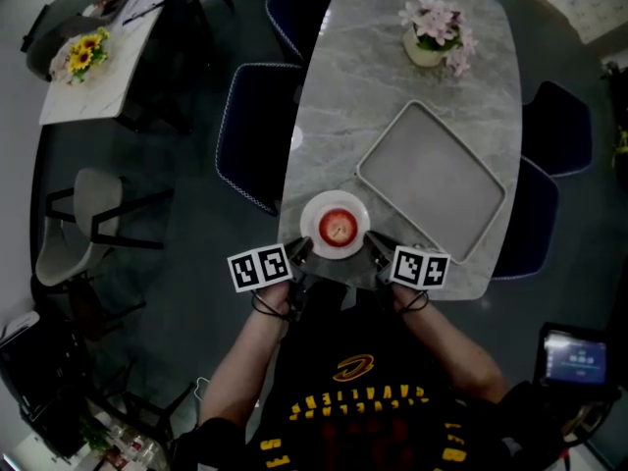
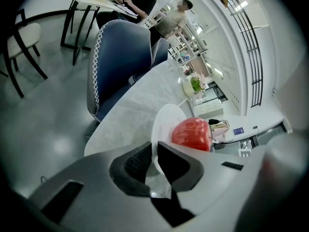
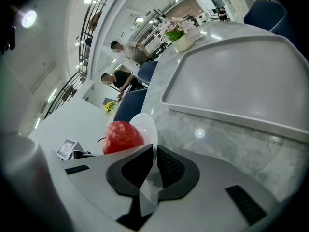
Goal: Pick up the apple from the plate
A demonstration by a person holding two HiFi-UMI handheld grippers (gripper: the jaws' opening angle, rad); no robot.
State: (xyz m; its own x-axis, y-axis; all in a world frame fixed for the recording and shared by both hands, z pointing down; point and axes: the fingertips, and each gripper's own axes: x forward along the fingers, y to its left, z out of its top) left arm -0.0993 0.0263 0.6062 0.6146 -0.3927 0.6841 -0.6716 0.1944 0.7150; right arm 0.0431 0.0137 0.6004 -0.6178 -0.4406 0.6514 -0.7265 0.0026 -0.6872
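Note:
A red apple (image 1: pixel 337 229) lies on a small white plate (image 1: pixel 312 212) at the near end of the marble table (image 1: pixel 373 86). My left gripper (image 1: pixel 302 252) is shut on the plate's left rim and my right gripper (image 1: pixel 374 249) is shut on its right rim. In the left gripper view the jaws (image 2: pixel 154 162) pinch the thin white plate (image 2: pixel 165 122) edge, with the apple (image 2: pixel 192 134) just beyond. The right gripper (image 3: pixel 154 161) likewise clamps the plate (image 3: pixel 145 125) rim, the apple (image 3: pixel 122 136) to its left. Neither gripper touches the apple.
A large grey tray (image 1: pixel 432 180) lies just right of the plate, and a pot of pink flowers (image 1: pixel 433 33) stands at the far end. Dark blue chairs (image 1: pixel 252 135) flank the table. Another table with sunflowers (image 1: pixel 83 53) is at the far left.

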